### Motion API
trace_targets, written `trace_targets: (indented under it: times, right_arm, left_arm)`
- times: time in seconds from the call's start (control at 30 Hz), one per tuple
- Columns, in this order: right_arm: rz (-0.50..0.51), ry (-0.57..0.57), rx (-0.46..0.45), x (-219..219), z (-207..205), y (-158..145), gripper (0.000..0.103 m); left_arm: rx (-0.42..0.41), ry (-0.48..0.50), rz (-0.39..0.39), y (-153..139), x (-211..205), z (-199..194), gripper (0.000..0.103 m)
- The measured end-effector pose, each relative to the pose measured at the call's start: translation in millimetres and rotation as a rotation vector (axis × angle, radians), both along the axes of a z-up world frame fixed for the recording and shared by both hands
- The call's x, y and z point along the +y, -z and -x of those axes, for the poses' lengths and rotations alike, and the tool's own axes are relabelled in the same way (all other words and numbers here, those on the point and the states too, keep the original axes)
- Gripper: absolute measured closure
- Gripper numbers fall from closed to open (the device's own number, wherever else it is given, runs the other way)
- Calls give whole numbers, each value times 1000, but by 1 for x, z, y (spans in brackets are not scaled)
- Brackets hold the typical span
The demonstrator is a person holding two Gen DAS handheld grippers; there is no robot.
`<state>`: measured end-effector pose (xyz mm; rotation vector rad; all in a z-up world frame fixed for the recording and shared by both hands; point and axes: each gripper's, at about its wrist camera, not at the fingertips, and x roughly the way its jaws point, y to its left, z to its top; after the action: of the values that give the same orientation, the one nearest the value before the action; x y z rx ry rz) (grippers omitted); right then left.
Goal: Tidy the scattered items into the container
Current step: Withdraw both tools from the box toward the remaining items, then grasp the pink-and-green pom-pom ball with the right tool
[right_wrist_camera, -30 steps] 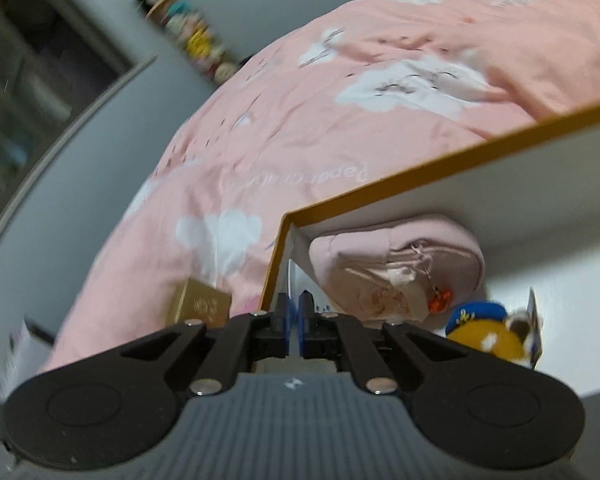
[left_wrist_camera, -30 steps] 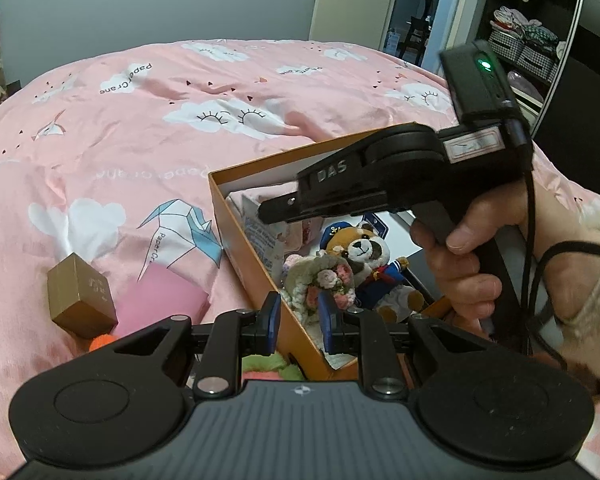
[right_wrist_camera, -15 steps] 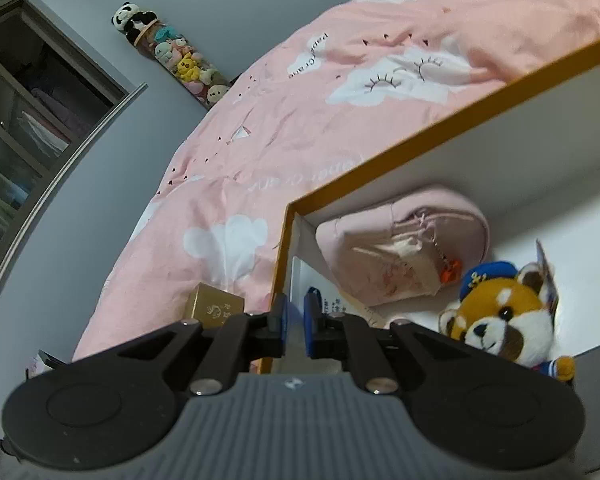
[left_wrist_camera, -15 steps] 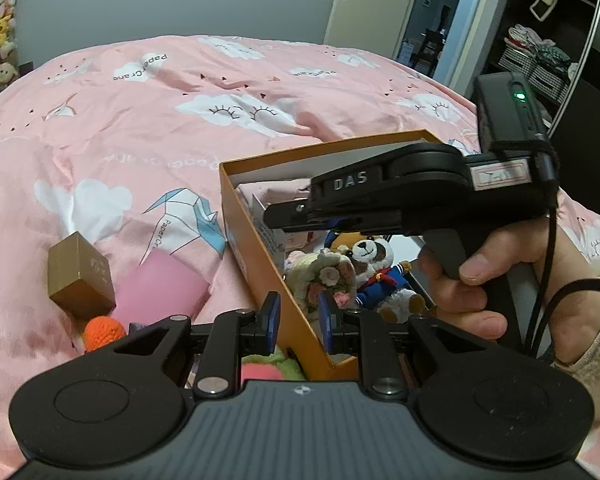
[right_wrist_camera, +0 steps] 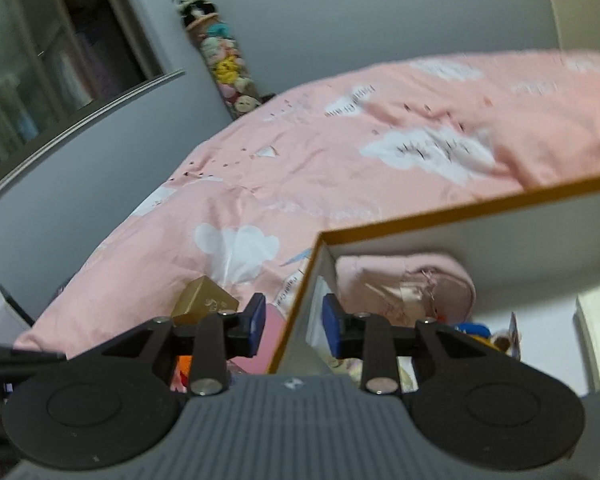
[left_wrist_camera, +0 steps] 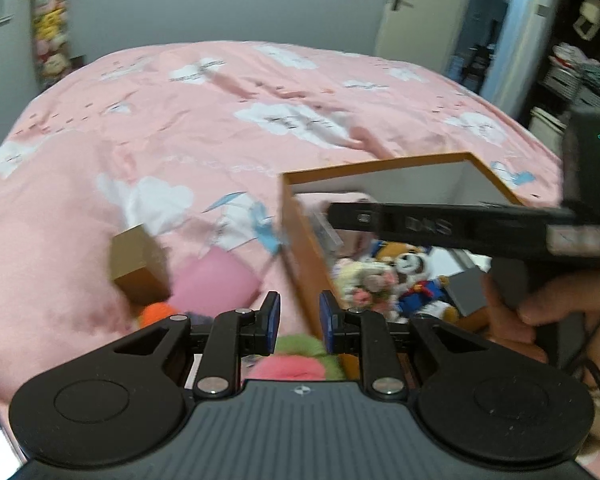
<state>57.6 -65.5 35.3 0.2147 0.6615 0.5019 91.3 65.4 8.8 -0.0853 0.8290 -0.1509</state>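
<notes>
An orange open box (left_wrist_camera: 296, 240) with white inner walls sits on the pink bed; it also shows in the right wrist view (right_wrist_camera: 300, 292). Inside lie a red panda plush (left_wrist_camera: 414, 276), a small flower toy (left_wrist_camera: 364, 280) and a pink pouch (right_wrist_camera: 404, 284). My left gripper (left_wrist_camera: 299, 316) is open and empty above the box's near corner. My right gripper (right_wrist_camera: 294, 324) is open and empty, its jaws either side of the box's left wall. On the bed left of the box lie a gold cube (left_wrist_camera: 138, 266), a pink item (left_wrist_camera: 216, 280) and an orange crochet toy (left_wrist_camera: 156, 314).
A pink and green soft toy (left_wrist_camera: 296, 360) lies just under my left gripper. The right gripper's body (left_wrist_camera: 460, 224) and the hand holding it hang over the box. A column of plush toys (right_wrist_camera: 224, 64) stands by the far wall. A door (left_wrist_camera: 420, 4) is behind the bed.
Both grippers have opened wider. The right gripper has lifted and pulled back from inside the box to its left wall. The left view has shifted left, showing more of the bed items.
</notes>
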Motion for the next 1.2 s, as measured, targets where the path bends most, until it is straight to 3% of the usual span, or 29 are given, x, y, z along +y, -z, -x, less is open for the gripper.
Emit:
trace_targets:
  times: [0.3, 0.67, 0.83, 1.0, 1.2]
  right_arm:
    - [152, -194, -142, 33, 29, -8, 59]
    - [442, -454, -193, 81, 75, 24, 57]
    - [582, -535, -218, 97, 85, 43, 49]
    - [723, -598, -268, 111, 97, 57, 49]
    - [850, -619, -267, 124, 104, 69, 49]
  left_arm:
    - [82, -97, -49, 0, 37, 8, 75]
    - [198, -63, -145, 29, 38, 14, 73]
    - [256, -79, -183, 40, 38, 11, 73]
    - [273, -54, -234, 48, 31, 10, 73]
    - [281, -51, -234, 50, 32, 10, 73]
